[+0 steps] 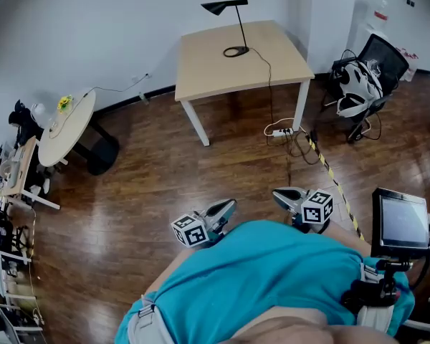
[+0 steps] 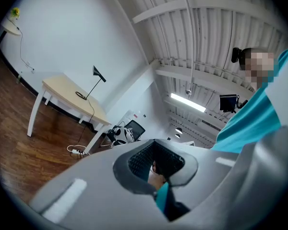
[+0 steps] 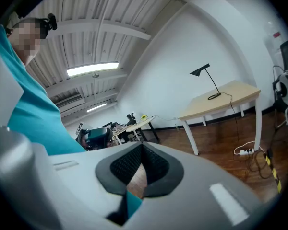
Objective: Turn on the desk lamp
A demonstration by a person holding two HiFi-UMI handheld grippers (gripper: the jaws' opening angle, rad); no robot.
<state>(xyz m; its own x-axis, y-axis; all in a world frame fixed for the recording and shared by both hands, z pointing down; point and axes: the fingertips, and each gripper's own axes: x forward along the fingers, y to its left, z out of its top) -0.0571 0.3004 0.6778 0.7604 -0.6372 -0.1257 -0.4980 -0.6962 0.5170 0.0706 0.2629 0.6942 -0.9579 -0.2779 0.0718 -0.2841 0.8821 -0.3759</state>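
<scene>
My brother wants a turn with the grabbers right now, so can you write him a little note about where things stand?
Left gripper: shut, empty, held close to the body.
Right gripper: shut, empty, also close to the body.
Desk lamp: stands on the light wooden table across the room, far from both grippers; no glow shows.
Done: nothing yet.
Left: walk to the table and switch the lamp on.

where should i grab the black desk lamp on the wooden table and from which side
Grip the desk lamp by its thin stem, coming from the table's near edge. The stem is the one slim, straight part fingers could close around; the ring base lies flat on the top. Its cord trails off the near edge to the right, so probably approach left of it.
</scene>
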